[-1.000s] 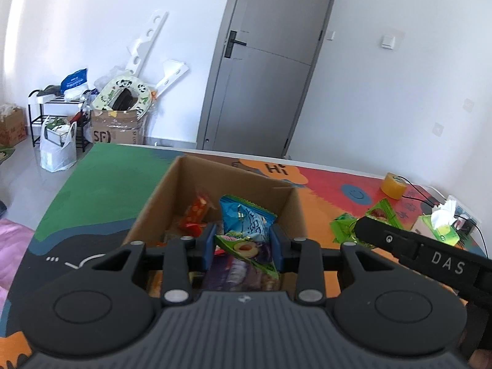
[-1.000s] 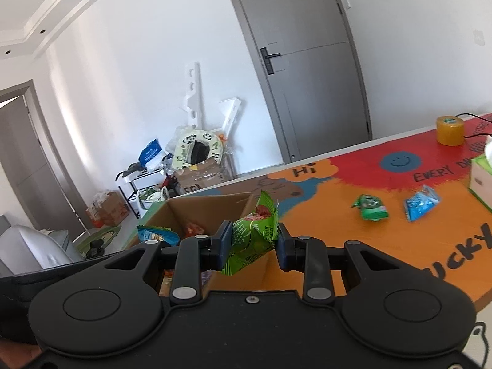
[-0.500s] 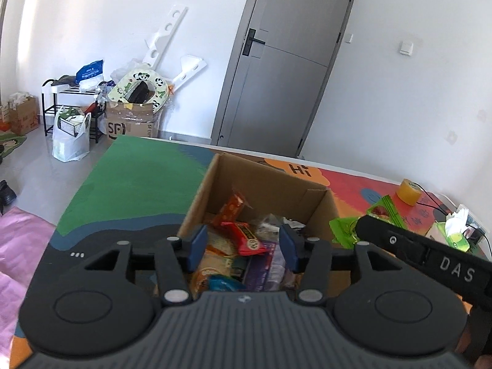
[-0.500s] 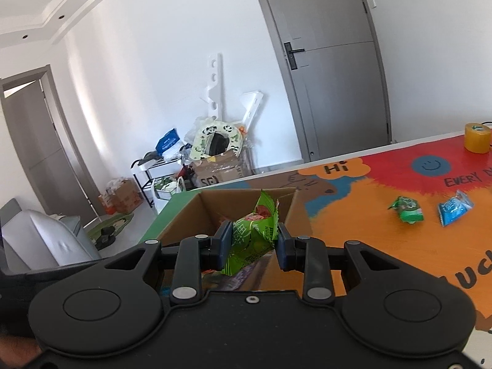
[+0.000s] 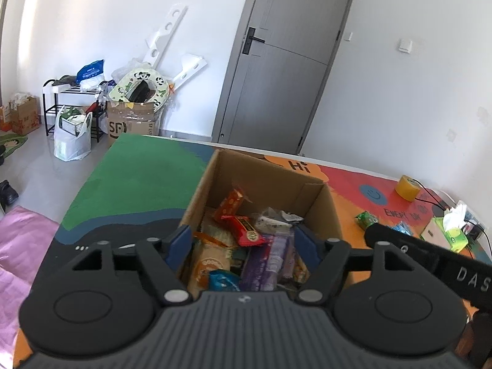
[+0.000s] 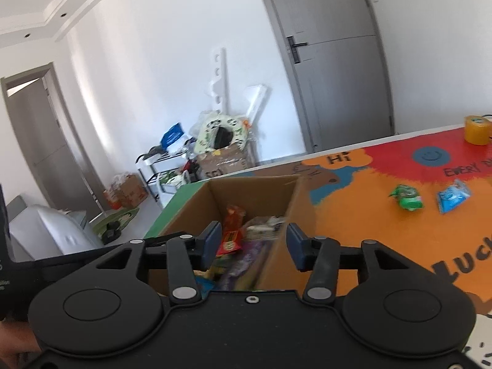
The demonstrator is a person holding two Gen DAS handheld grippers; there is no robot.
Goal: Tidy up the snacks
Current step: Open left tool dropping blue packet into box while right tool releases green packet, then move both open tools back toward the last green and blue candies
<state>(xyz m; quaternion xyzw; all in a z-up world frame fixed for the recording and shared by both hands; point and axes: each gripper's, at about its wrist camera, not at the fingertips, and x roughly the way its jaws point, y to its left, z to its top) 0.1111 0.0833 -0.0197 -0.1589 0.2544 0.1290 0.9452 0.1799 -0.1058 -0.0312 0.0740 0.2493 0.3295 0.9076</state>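
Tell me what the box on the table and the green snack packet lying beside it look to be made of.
Box: brown corrugated cardboard, matte, with raw cut edges at the rim. Green snack packet: probably thin plastic film, glossy and crinkled, though it is too small to be sure.

On the counter's colourful mat (image 6: pixel 369 215), "Hi" is printed at the box's 1 o'clock, with "EVERY" and "LUC" cut off farther right. The brown carton (image 5: pixel 132 123) on the floor reads "SF". The right hand-held gripper's body (image 5: pixel 430 261) reads "DAS".
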